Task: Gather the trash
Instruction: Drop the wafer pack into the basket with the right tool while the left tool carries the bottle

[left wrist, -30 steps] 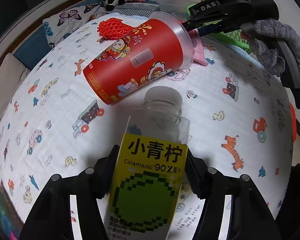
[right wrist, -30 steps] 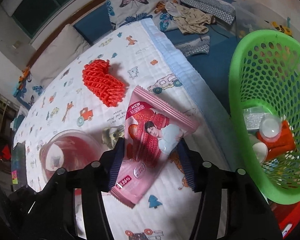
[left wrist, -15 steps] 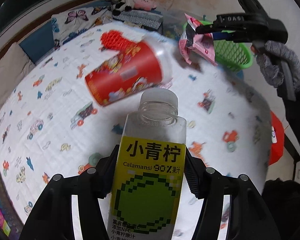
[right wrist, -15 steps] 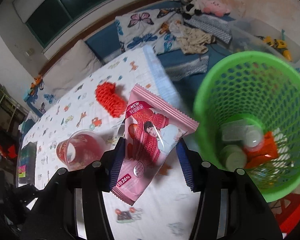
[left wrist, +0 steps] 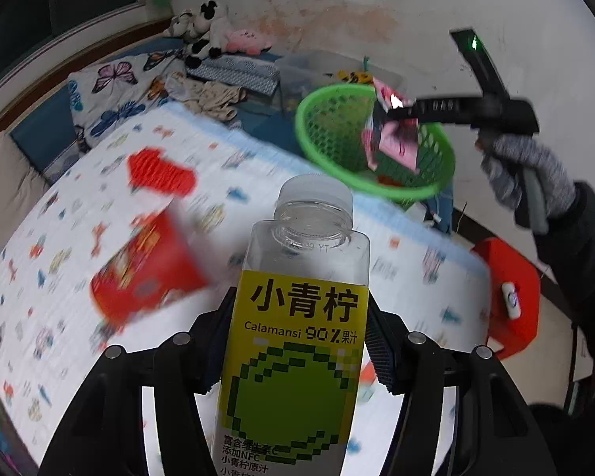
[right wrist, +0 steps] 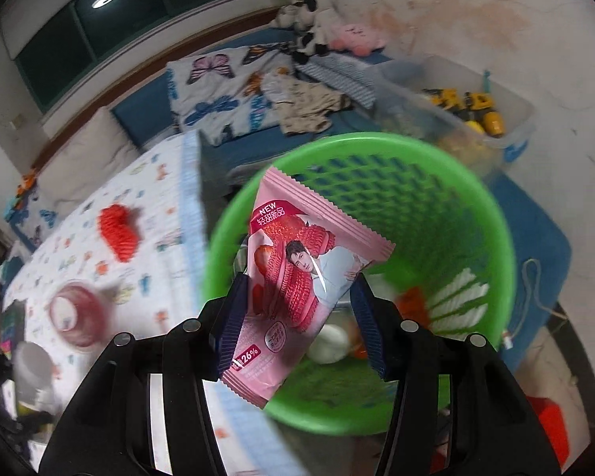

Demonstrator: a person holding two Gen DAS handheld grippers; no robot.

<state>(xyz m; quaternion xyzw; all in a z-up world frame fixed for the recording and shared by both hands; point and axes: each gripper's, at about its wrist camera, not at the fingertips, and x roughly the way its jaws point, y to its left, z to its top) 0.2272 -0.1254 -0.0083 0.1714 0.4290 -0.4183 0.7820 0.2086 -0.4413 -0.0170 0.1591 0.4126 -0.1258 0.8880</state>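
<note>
Right gripper (right wrist: 295,317): my jaws are easing apart around the pink snack wrapper (right wrist: 297,273), which is still between the pads and not yet dropped.
Wrapper's place: a second ago it hung over the printed bedspread (right wrist: 154,214); now it hangs right over the mouth of the green mesh basket (right wrist: 492,214). The left view confirms it, the wrapper showing against the basket's opening.
Left gripper (left wrist: 297,341): clamped on the empty calamansi juice bottle (left wrist: 301,317), cap end pointing away from me, label facing the camera.
Bottle's place: it has lifted off the bed and come toward the basket, which sat at the frame's edge before and now shows just past the cap.
Basket contents: earlier trash lies at the bottom, something white and something orange; I can't tell more through the blur.
Still on the bed: the red printed cup (left wrist: 146,269) on its side and the red foam fruit net (left wrist: 160,172).
My reading: the wrapper's drop is starting, the bottle goes next, then two pieces remain.
</note>
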